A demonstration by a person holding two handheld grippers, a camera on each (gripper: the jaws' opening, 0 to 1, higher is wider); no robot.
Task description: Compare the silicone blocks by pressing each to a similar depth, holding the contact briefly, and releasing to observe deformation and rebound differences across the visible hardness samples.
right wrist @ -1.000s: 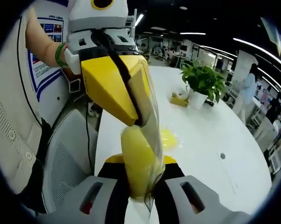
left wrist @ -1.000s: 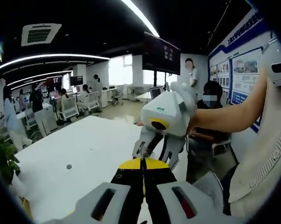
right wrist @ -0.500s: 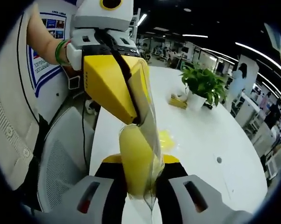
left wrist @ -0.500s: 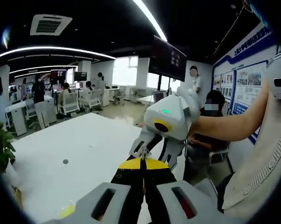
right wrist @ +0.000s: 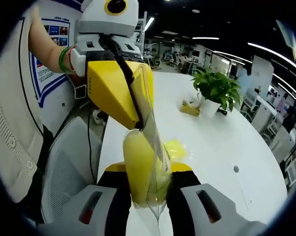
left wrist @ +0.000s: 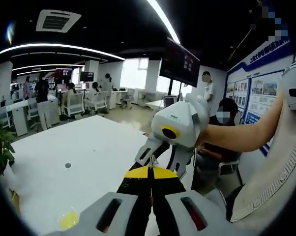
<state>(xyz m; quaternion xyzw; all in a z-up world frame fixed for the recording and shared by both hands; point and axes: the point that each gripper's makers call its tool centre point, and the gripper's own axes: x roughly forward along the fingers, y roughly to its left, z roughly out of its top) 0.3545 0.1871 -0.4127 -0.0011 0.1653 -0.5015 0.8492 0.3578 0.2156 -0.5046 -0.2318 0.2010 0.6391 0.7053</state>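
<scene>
A pale yellow silicone block [right wrist: 139,162] sealed in a clear plastic bag [right wrist: 154,147] is held in the air between my two grippers. In the right gripper view my right gripper [right wrist: 147,171] is shut on the block's lower part. My left gripper [right wrist: 139,124] comes down from the upper left, its yellow jaws shut on the bag's top edge. In the left gripper view my left gripper [left wrist: 150,171] has its jaws pressed together, and my right gripper [left wrist: 162,161] faces it just beyond. Another yellow block [right wrist: 176,147] lies on the white table [right wrist: 222,142]; a yellow block [left wrist: 68,220] on the table also appears in the left gripper view.
A potted plant [right wrist: 214,87] stands further along the table with a small yellow item [right wrist: 189,107] at its base. A grey mesh chair [right wrist: 64,172] and the person's sleeve are at the left. Several people, desks and chairs fill the room behind.
Both grippers keep their hold on the bagged block. The views have shifted a little with the hands, bringing the yellow block on the table into the left gripper view.
</scene>
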